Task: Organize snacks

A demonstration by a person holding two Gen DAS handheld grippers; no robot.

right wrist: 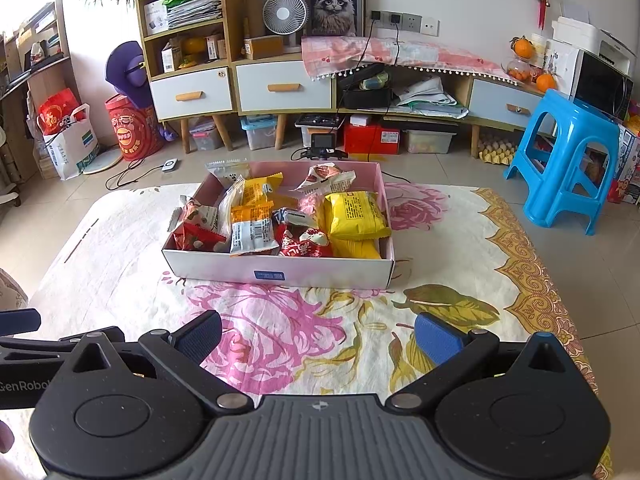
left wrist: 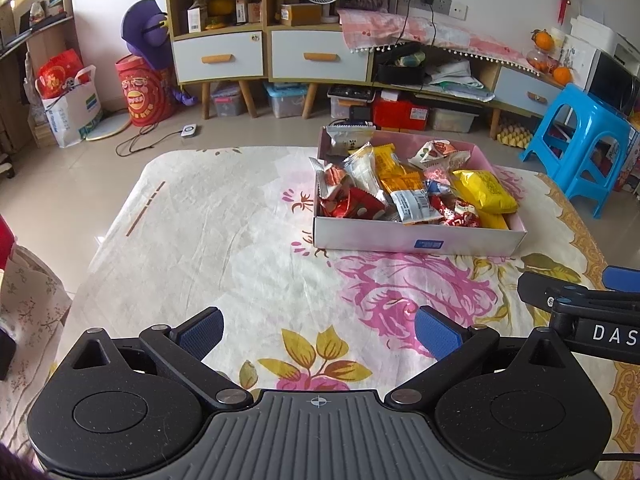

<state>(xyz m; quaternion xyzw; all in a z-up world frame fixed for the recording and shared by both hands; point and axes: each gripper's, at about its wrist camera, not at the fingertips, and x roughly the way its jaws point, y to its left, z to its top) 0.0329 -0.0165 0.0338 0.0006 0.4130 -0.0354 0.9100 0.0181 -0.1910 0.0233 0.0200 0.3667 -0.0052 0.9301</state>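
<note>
Floral tablecloth (right wrist: 460, 240); snack box (right wrist: 280, 270) long axis crosswise, packets inside.

Left tool (left wrist: 319, 334): jaws spread wide, nothing between pads, held level at near edge. Right tool (right wrist: 318, 336): same, jaws wide, empty, just beside the left one, both pointing toward the far side.

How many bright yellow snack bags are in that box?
2. One yellow bag lies on top at the box's right end; a second yellow bag sits partly beneath it. Others may be buried.
</note>
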